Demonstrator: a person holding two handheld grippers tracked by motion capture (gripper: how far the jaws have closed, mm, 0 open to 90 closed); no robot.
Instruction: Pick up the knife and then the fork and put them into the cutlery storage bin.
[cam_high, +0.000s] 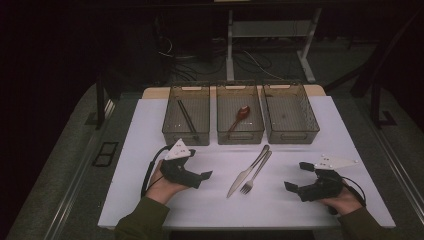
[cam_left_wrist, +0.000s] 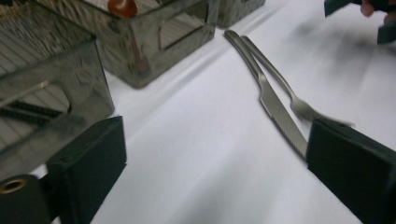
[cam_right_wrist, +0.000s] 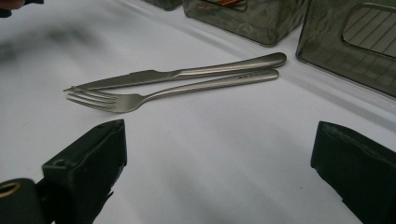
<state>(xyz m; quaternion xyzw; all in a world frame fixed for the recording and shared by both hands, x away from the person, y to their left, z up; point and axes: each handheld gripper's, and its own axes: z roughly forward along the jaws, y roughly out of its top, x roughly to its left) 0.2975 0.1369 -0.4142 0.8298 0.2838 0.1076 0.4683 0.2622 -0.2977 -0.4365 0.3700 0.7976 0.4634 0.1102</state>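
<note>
From the high view, a knife (cam_high: 247, 172) and a fork (cam_high: 256, 174) are lying side by side near the middle of the white table (cam_high: 150, 130), handles touching at the far end and pointing toward the bins. The left gripper (cam_high: 204, 177) is resting on the table to the left of them, its jaws standing released with nothing between them. The right gripper (cam_high: 296, 176) is sitting on the table to the right of the cutlery, its jaws spread wide and likewise gripping nothing. Three clear bins are lining the far side: the left bin (cam_high: 186, 114) is holding dark chopsticks (cam_high: 187, 120), the middle bin (cam_high: 240, 114) is holding a brown spoon (cam_high: 239, 117), and the right bin (cam_high: 291, 114) is standing beside them.

In the left gripper view, the two black jaws are standing far apart over bare table. The knife (cam_left_wrist: 273, 100) and fork (cam_left_wrist: 289, 95) are lying ahead and to the right, their near ends reaching behind the right-hand jaw. The left bin (cam_left_wrist: 51, 93) and middle bin (cam_left_wrist: 154, 42) are sitting close at the upper left, and the spoon (cam_left_wrist: 122, 7) is showing at the top edge.

In the right gripper view, the jaws are gaping wide with only tabletop between them. The fork (cam_right_wrist: 163, 93) and knife (cam_right_wrist: 177, 74) are lying just beyond them, tines and blade tip pointing left.
</note>
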